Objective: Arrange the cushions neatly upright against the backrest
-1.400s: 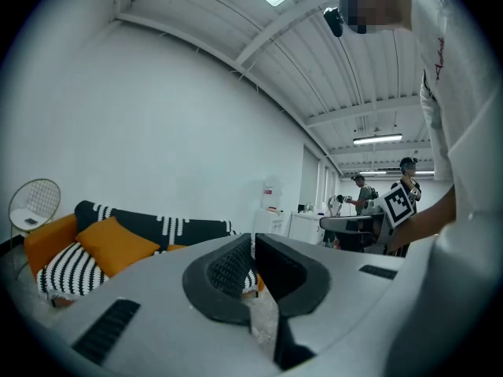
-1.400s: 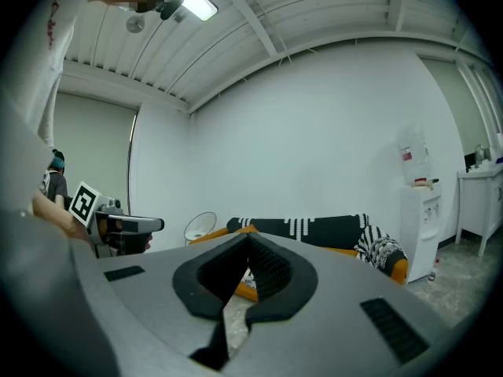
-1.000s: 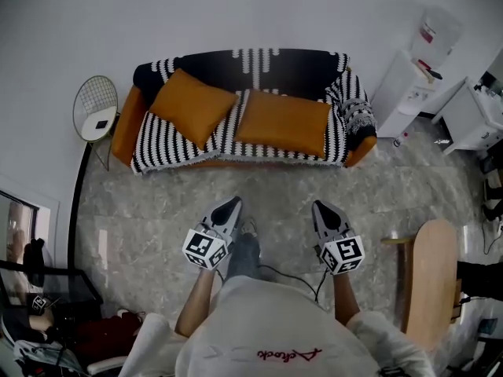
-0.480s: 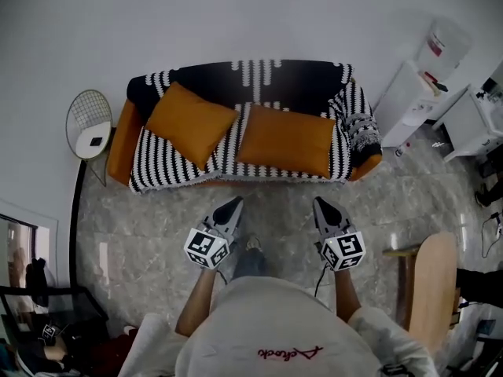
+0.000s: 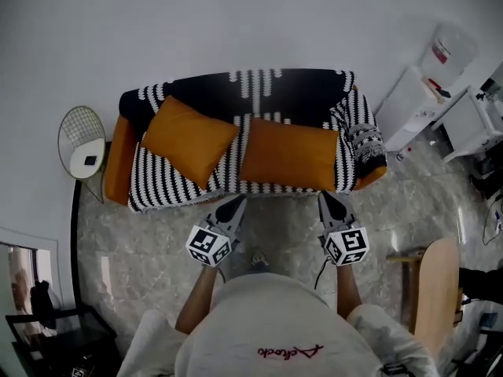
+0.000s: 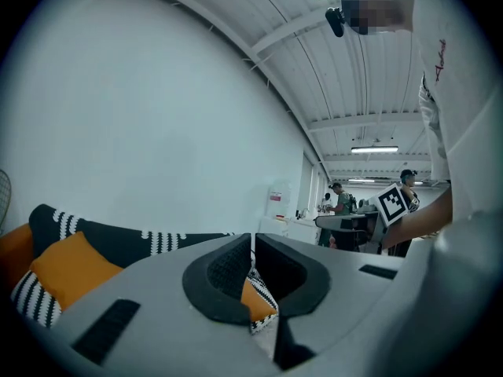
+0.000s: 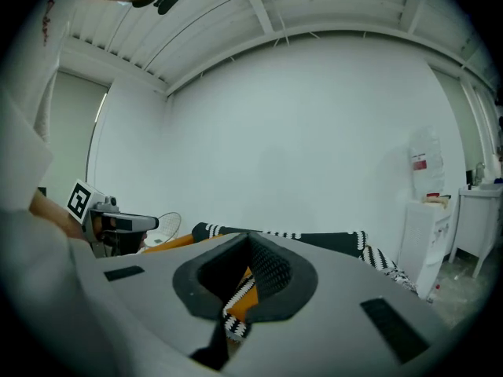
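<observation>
An orange sofa [image 5: 115,159] draped in a black-and-white striped throw [image 5: 236,144] stands against the white wall. Two orange cushions lie on its seat: the left cushion [image 5: 189,140] is turned cornerwise and leans toward the backrest, the right cushion [image 5: 289,154] lies lower and flatter. My left gripper [image 5: 233,205] and right gripper [image 5: 324,200] hover side by side just short of the seat's front edge, both shut and empty. In the left gripper view the left cushion [image 6: 71,267] shows beyond the left gripper [image 6: 251,238]. The right gripper [image 7: 247,238] points at the sofa's middle.
A round wire side table [image 5: 82,141] stands left of the sofa. White cabinets [image 5: 409,100] and a water dispenser [image 5: 452,49] stand at the right. A wooden board [image 5: 431,289] leans near my right side. Marbled floor [image 5: 141,242] lies underfoot. People stand far off in the left gripper view.
The person has stepped toward the sofa, so it sits nearer and both gripper tips now reach its front edge. The jaws stayed shut and the cushions have not moved.
</observation>
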The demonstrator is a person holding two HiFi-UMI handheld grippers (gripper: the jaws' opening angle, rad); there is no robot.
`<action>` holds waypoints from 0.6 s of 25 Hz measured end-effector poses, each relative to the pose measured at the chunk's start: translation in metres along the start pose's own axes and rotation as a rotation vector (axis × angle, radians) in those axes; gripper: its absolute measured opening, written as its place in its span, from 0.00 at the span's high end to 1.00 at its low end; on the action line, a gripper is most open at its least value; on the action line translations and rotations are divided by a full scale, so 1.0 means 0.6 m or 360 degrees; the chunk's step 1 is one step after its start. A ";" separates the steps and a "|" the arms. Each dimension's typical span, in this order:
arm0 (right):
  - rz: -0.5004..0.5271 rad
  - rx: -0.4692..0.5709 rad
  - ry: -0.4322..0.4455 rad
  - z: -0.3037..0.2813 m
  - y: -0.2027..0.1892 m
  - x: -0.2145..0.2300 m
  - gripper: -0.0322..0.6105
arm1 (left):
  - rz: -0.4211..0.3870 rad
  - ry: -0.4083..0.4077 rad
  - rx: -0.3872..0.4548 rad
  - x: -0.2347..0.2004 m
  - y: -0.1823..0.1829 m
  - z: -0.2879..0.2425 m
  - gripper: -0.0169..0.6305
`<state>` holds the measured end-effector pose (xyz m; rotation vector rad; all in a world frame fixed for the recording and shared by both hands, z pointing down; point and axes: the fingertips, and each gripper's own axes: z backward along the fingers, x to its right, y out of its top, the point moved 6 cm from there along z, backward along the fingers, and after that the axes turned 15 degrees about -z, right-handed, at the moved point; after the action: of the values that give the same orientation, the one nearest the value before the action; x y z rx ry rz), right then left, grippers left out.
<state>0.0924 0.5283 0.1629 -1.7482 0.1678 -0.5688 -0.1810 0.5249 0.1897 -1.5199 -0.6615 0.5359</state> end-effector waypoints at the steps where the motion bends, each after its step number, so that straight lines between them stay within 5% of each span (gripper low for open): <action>1: -0.0004 0.0014 -0.0019 -0.009 0.005 0.003 0.91 | -0.0003 -0.0013 0.0006 -0.012 0.001 -0.008 0.91; 15: -0.0065 -0.0013 -0.0186 -0.019 -0.026 0.050 0.91 | 0.0044 -0.0194 -0.0031 -0.022 -0.035 -0.087 0.91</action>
<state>0.1102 0.5101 0.1881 -1.7908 0.0531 -0.4945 -0.1563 0.4781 0.2126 -1.5249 -0.7426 0.6489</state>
